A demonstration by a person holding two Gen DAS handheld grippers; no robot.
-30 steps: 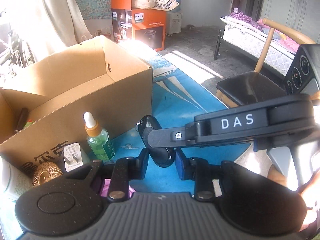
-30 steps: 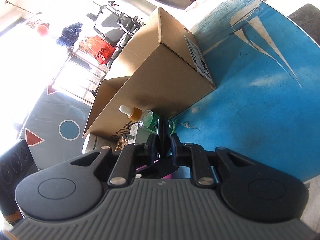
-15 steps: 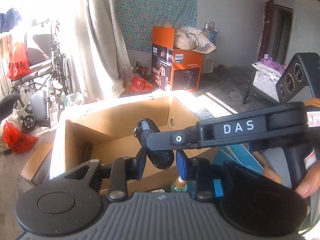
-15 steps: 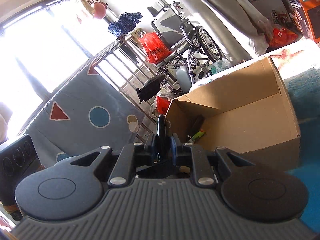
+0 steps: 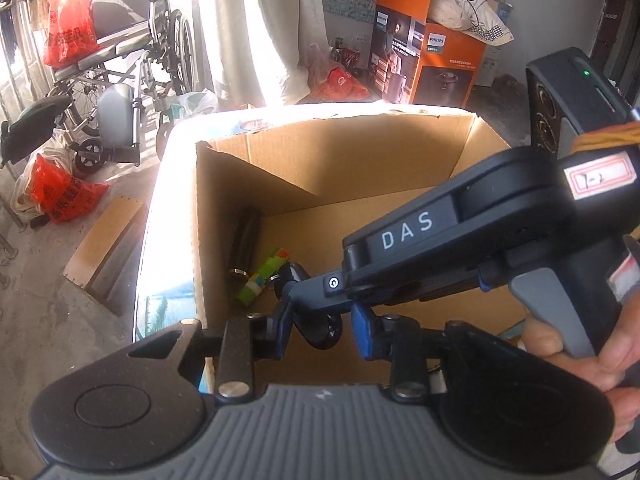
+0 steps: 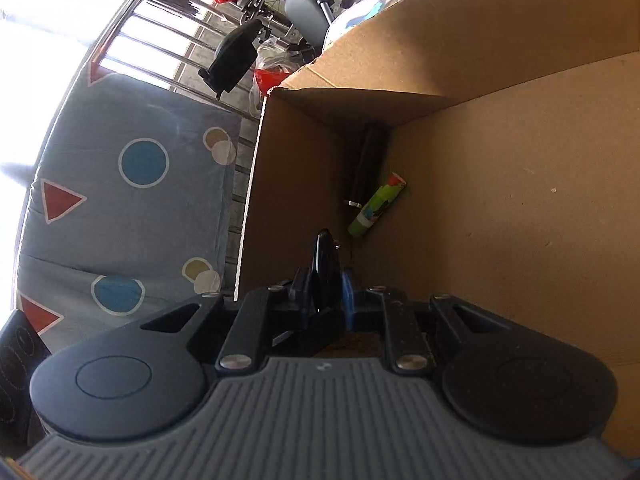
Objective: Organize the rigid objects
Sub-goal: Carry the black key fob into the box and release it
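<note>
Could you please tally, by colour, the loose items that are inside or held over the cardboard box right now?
Black: 2, the dark cylinder lying in the box corner and the glossy black object held in the right gripper.
Green: 1, the patterned tube beside the cylinder.
Total: 3

Beyond the table: folded grey wheelchair (image 5: 116, 92), red plastic bags (image 5: 60, 192), tall orange appliance carton (image 5: 428, 68), pale curtain (image 5: 256, 28), blue shape-patterned mattress (image 6: 132, 208).
</note>
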